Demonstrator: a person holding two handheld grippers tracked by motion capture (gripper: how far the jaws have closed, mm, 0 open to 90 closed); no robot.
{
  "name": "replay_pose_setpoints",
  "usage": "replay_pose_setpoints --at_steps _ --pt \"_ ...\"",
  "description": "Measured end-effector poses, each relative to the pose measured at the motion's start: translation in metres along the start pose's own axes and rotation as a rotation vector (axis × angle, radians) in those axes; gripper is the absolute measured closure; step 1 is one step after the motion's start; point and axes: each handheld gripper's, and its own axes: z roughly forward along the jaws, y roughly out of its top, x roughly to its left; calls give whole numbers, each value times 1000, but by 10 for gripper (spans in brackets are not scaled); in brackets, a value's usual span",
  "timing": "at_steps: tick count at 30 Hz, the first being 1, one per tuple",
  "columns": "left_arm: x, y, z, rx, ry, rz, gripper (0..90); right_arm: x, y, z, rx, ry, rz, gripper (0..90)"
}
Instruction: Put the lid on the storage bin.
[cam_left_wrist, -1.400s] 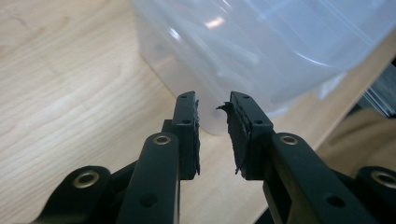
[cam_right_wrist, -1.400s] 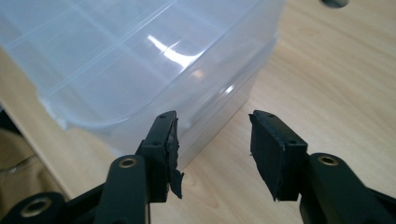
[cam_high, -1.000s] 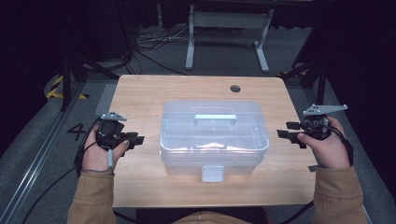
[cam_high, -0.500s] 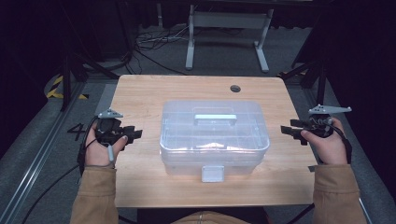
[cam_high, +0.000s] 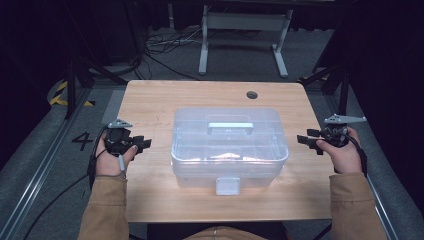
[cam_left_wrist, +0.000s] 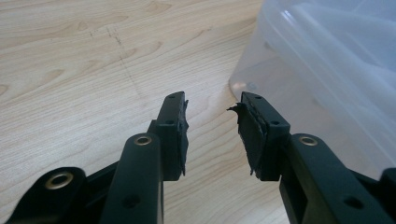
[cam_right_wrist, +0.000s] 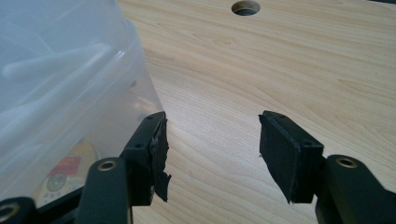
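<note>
Box (cam_high: 229, 145) lies with its long axis across table (cam_high: 150, 100), handle (cam_high: 230, 125) likewise.

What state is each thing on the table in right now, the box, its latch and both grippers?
Clear plastic box: lid on, sitting flat on the table.
Front latch: down against the box front.
Lid handle: lying flat.
Left gripper: open, nothing between its jaws, beside the box, apart from it.
Right gripper: open, nothing between its jaws, beside the box.
</note>
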Motion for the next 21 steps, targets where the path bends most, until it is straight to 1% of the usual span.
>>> replay_pose_setpoints --at_steps 2,3,5,6,7,8,9,10,11,13,14,16,18,21 --pt "2 -2 3 2 2 -3 629 -2 -2 4 3 -3 8 426" --pt "3 -2 4 5 1 -16 630 -3 -4 6 4 -2 15 425" --pt "4 -3 6 10 5 -17 630 -4 -5 8 14 -7 15 426" --pt "5 -4 8 21 5 -26 633 -5 -7 10 19 -16 17 434" --pt "6 -6 10 25 11 -30 637 -6 -8 12 22 -17 17 436" --pt "6 -6 12 36 12 -35 643 -7 -9 14 30 -12 26 436" --pt "7 -7 14 35 19 -38 646 -8 -10 17 33 -13 24 437" --pt "8 -8 16 43 14 -47 646 -8 -11 18 39 -16 26 441" --pt "9 -9 17 48 15 -48 645 -9 -12 20 40 -18 22 442" --pt "10 -10 20 56 17 -52 645 -10 -14 23 47 -18 34 443" --pt "10 -11 21 59 18 -53 643 -11 -15 24 45 -22 29 443" --pt "11 -13 25 70 22 -46 639 -12 -17 26 47 -25 40 445" --pt "11 -14 28 82 19 -57 640 -14 -19 30 54 -32 43 452" --pt "12 -16 33 95 17 -52 640 -16 -22 34 55 -38 52 459"
